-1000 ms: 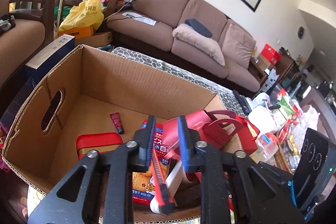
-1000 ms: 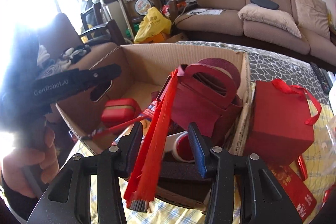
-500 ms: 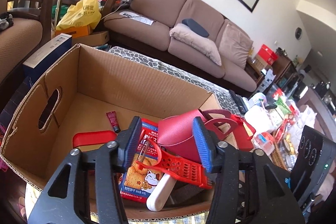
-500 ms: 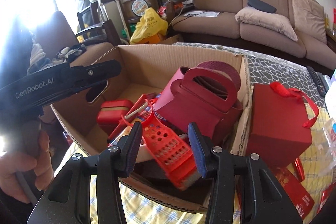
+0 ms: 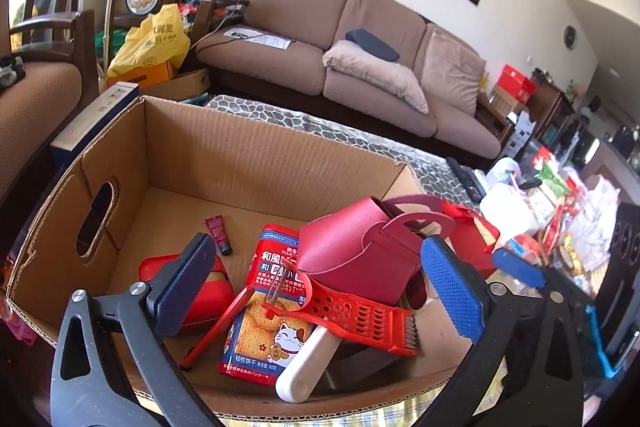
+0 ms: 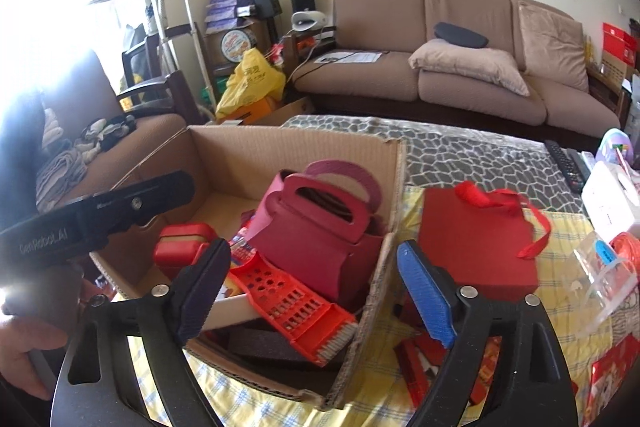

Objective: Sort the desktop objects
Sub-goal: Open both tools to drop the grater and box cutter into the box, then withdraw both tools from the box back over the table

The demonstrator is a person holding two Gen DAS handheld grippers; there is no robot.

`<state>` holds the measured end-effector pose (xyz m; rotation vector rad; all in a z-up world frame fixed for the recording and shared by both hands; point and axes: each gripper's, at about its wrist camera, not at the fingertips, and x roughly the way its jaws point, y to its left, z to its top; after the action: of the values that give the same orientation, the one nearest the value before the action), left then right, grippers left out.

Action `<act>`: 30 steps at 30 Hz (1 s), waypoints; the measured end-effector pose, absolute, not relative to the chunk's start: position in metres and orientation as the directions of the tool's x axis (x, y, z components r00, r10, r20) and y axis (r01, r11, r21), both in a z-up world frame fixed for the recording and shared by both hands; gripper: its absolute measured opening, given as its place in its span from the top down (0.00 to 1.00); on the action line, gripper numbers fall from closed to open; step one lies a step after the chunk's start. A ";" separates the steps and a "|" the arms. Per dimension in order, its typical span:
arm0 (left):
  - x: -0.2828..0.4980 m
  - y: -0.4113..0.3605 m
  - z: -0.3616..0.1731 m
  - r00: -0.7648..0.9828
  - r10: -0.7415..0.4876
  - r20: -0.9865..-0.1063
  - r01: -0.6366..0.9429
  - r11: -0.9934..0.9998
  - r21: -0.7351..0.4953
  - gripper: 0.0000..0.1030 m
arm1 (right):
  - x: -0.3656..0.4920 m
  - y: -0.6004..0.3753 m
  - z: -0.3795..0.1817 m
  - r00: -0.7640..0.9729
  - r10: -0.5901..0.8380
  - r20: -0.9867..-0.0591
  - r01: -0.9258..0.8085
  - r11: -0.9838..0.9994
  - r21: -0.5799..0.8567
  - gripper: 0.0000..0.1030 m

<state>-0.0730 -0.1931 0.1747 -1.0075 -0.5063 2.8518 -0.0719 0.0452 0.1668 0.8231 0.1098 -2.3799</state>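
Between the open jaws of the left gripper [image 5: 320,283] lies a glossy red plastic grater [image 5: 352,315], perforated and ridged, on a smooth printed biscuit packet [image 5: 266,323] with a sheen, beside a matt white plastic handle [image 5: 306,367]. Beyond the jaws, a matt, leather-like dark red bag [image 5: 360,259] sits in the rough, corrugated brown cardboard box [image 5: 240,151]. Right of the right gripper's [image 6: 316,287] jaws stands a matt red paper gift bag [image 6: 476,239] with a satin ribbon, on checked yellow cloth [image 6: 560,307]; the jaw pads look like knurled rubber.
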 end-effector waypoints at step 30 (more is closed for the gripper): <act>-0.081 -0.097 0.170 -0.749 0.091 -0.656 -0.045 -0.995 -0.087 0.00 | -0.098 0.146 0.162 -0.704 -0.376 -0.602 0.363 -0.920 0.150 0.00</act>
<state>-0.0813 -0.0969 0.1705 -1.0819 -0.1008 2.8697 -0.0984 0.1459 0.1616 0.9174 -0.0289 -2.5802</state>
